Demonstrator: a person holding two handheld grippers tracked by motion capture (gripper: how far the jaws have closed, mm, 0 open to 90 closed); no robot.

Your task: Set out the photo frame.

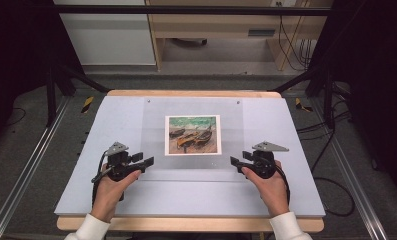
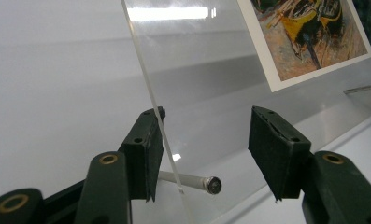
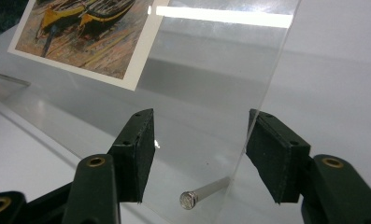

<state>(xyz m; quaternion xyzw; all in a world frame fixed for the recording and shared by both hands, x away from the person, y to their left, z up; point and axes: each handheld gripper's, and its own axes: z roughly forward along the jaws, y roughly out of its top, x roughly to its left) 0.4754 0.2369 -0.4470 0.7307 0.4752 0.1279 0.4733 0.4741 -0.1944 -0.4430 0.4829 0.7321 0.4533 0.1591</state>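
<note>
A clear acrylic sheet (image 1: pixel 226 115) lies on the pale board (image 1: pixel 111 120) with a boat painting print (image 1: pixel 192 135) under its middle. My left gripper (image 1: pixel 145 161) sits at the sheet's near left corner. In the left gripper view its jaws (image 2: pixel 206 116) stand apart around a small metal pin (image 2: pixel 197 182), and the sheet's edge (image 2: pixel 146 84) runs close by one jaw. My right gripper (image 1: pixel 238 160) is at the near right corner. Its jaws (image 3: pixel 199 116) are likewise apart around a second pin (image 3: pixel 202 192), with the sheet (image 3: pixel 211 70) between them and no pad pressing.
The board rests on a wooden table (image 1: pixel 186 223). Black frame posts (image 1: pixel 51 85) stand at both sides, and cables (image 1: pixel 331 150) trail over the floor on the right. Wooden furniture (image 1: pixel 211 25) stands beyond the far edge.
</note>
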